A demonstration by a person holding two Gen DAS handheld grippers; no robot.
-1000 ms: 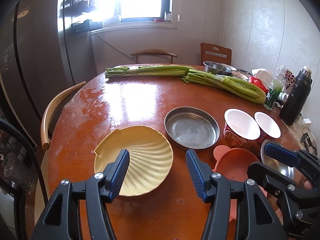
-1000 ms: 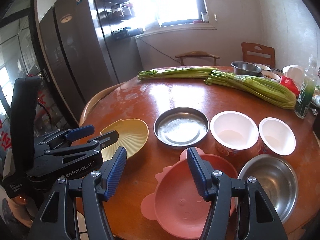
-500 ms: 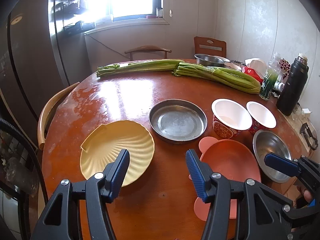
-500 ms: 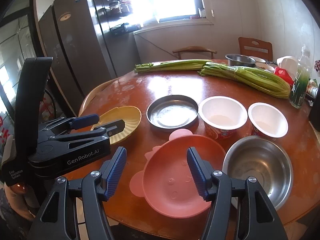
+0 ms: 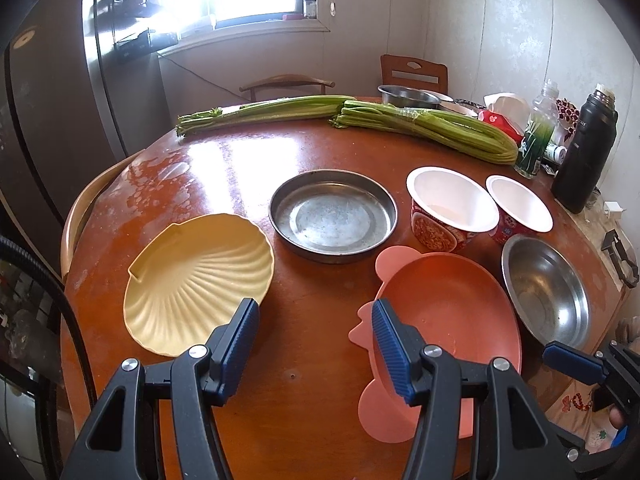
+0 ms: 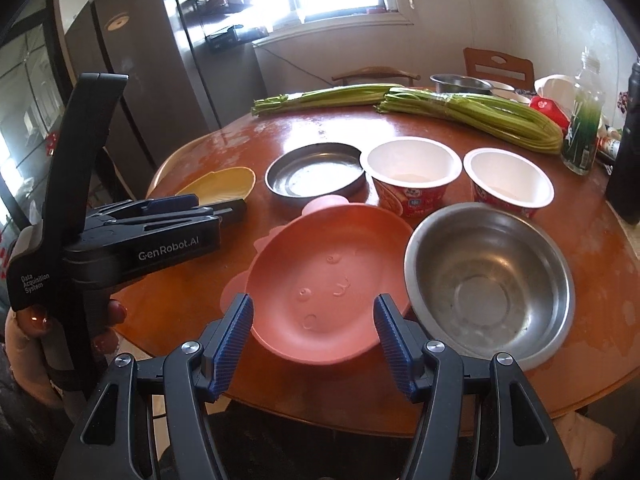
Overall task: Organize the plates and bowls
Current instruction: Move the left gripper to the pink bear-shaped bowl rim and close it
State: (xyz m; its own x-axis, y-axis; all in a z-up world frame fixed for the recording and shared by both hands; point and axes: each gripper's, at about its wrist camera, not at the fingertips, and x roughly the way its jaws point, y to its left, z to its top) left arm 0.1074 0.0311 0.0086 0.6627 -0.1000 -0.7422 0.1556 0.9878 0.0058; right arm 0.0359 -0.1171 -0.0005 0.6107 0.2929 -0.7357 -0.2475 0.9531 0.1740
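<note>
The pink eared plate [image 6: 320,280] is set at the near edge of the round table [image 5: 240,152], between the yellow shell plate [image 5: 196,280] and the steel bowl [image 6: 488,280]. It lies just beside the bowl; whether the rims touch cannot be told. Behind these, the flat steel pan [image 5: 332,216] and two white paper bowls [image 5: 452,204] [image 5: 520,208] are lined up, with celery bundles [image 5: 432,128] farther back.

The right gripper [image 6: 314,336] is held above the pink plate's near rim, jaws apart and empty. The left gripper [image 5: 312,344] is held over bare wood between the shell plate and the pink plate, jaws likewise apart, nothing gripped.

Nothing appears stacked yet, so a first pick is judged to be in hand. The pink plate's near rim is probably best pinched, with the wrist rolled so one pad goes under the lip. The steel bowl should be kept clear of, since a nudge could slide it on the glossy top.
</note>
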